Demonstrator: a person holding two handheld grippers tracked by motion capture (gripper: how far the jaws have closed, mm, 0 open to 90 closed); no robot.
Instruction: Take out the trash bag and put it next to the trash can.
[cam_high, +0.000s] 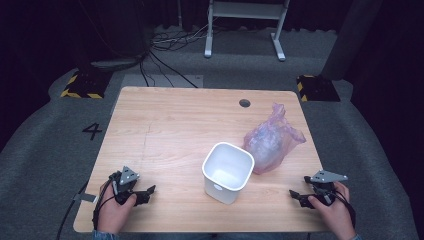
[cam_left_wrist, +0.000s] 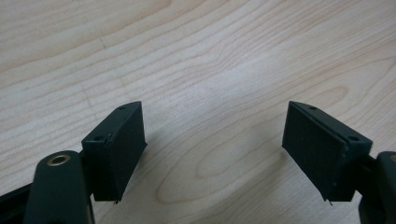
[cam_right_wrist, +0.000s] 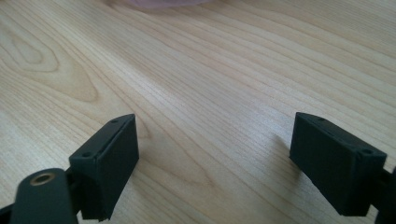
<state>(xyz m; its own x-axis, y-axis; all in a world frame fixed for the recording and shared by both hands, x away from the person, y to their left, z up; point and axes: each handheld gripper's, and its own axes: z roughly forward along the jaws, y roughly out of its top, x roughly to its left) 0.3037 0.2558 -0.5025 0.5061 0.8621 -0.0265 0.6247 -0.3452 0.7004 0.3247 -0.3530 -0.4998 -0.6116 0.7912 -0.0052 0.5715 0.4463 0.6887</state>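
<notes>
At the near edge of the pale, grained wooden table (cam_high: 165, 125), the left gripper (cam_high: 145, 194) and right gripper (cam_high: 298, 196) rest with jaws spread and empty, so the work seems not yet begun, and next one must reach forward to the smooth white square plastic bin (cam_high: 228, 172) or the crumpled translucent pink plastic bag (cam_high: 270, 140) touching its far right side.

One white bin (cam_high: 228, 172), one pinkish plastic bag (cam_high: 270, 140), two hand-held tools, one wooden table (cam_high: 165, 125).

Black-and-yellow floor blocks (cam_high: 82, 85), white frame (cam_high: 245, 20) behind table (cam_high: 165, 115)
</notes>
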